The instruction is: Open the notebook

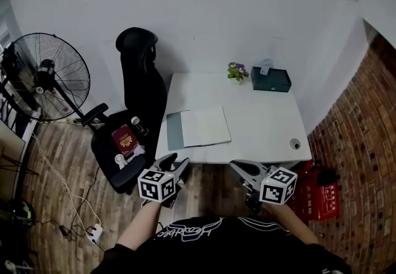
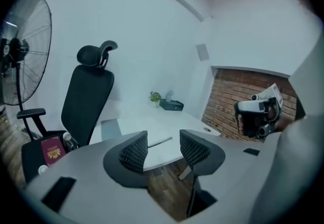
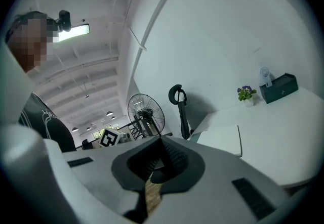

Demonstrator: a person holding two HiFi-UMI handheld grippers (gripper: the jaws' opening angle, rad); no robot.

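Note:
The notebook (image 1: 198, 127) lies near the front left of the white table (image 1: 260, 124), with a grey cover leaf to the left and a white page facing up. It also shows in the right gripper view as a white sheet (image 3: 223, 139), and its grey leaf (image 2: 110, 128) appears in the left gripper view. My left gripper (image 1: 176, 163) hangs off the table's front edge, below the notebook, open (image 2: 163, 149) with nothing between its jaws. My right gripper (image 1: 242, 169) is also in front of the table edge, to the right, its jaws (image 3: 161, 160) shut and empty.
A black office chair (image 1: 139, 81) stands left of the table with a red booklet (image 1: 125, 138) on its seat. A floor fan (image 1: 49, 78) is further left. A small plant (image 1: 236, 71) and dark tissue box (image 1: 270, 79) sit at the table's back. A red crate (image 1: 322, 195) is at right.

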